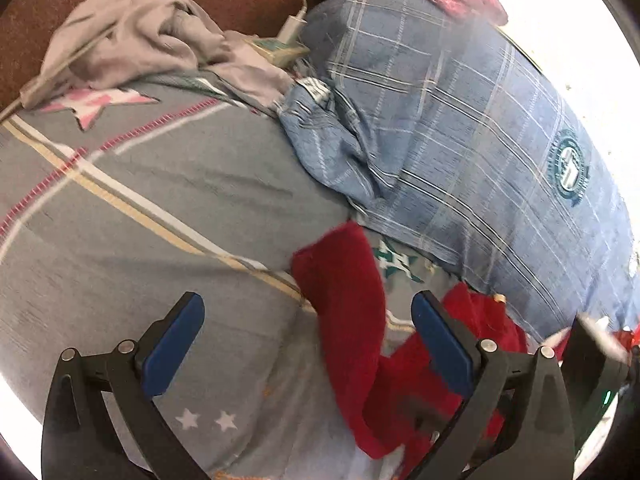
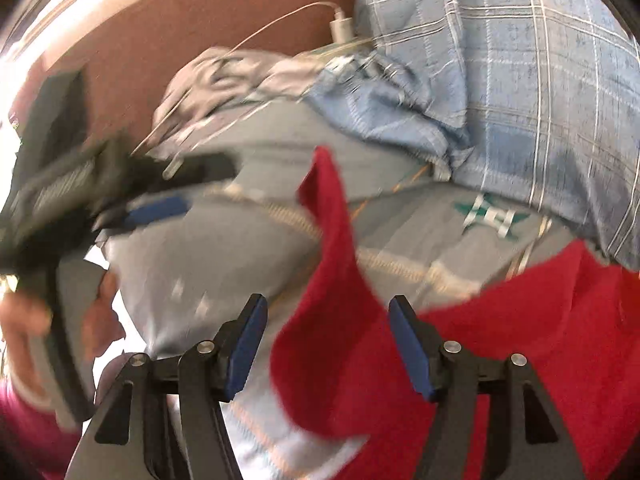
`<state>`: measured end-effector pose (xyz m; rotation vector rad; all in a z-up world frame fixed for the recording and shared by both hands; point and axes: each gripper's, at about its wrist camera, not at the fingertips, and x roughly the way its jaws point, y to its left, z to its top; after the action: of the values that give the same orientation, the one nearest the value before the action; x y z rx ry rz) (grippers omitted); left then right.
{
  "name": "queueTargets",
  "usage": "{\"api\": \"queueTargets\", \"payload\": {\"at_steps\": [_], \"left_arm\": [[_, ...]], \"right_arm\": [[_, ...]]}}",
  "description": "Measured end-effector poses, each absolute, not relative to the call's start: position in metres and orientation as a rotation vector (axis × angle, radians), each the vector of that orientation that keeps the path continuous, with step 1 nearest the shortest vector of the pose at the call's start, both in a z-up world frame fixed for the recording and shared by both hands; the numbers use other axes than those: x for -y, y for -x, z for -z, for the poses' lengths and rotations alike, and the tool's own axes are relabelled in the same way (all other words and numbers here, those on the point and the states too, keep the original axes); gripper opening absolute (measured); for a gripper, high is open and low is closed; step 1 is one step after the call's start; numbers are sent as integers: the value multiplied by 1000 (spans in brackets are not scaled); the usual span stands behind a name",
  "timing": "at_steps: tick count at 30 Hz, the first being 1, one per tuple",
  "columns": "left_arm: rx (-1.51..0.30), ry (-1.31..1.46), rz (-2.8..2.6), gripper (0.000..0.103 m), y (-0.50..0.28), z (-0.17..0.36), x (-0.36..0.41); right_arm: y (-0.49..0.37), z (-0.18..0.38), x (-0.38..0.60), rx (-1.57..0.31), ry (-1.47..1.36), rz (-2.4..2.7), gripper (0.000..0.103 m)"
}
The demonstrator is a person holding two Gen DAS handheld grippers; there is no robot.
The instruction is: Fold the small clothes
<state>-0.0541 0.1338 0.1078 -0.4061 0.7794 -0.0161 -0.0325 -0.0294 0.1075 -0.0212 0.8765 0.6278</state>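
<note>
On the bed (image 1: 140, 200), a soft, light red garment (image 2: 332, 280) lies rumpled between the spread fingers of both the left gripper (image 1: 308, 344) and right gripper (image 2: 328, 344), its raised twelve-o'clock corner likely the easiest hold, neither pinching it.

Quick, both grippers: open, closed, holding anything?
Left gripper: open, holding nothing; red garment lies between its fingers.
Right gripper: open, pads clear of the red garment.

Black linkage arms, silver pivot screws, blue-padded fingers (image 2: 246, 354), magenta sleeve (image 2: 24, 436)
</note>
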Motion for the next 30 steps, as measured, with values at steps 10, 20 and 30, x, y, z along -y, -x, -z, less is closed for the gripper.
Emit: {"api": "queueTargets", "payload": {"at_steps": [10, 20, 30], "left_arm": [[-800, 434, 59, 103, 55, -105, -138], [-836, 369, 45, 103, 47, -82, -130], [-917, 261, 11, 8, 41, -65, -121]], "right_arm": [[27, -70, -20, -903, -128, -729, 8], [49, -70, -10, -983, -256, -814, 46], [82, -121, 118, -882, -238, -594, 50]]}}
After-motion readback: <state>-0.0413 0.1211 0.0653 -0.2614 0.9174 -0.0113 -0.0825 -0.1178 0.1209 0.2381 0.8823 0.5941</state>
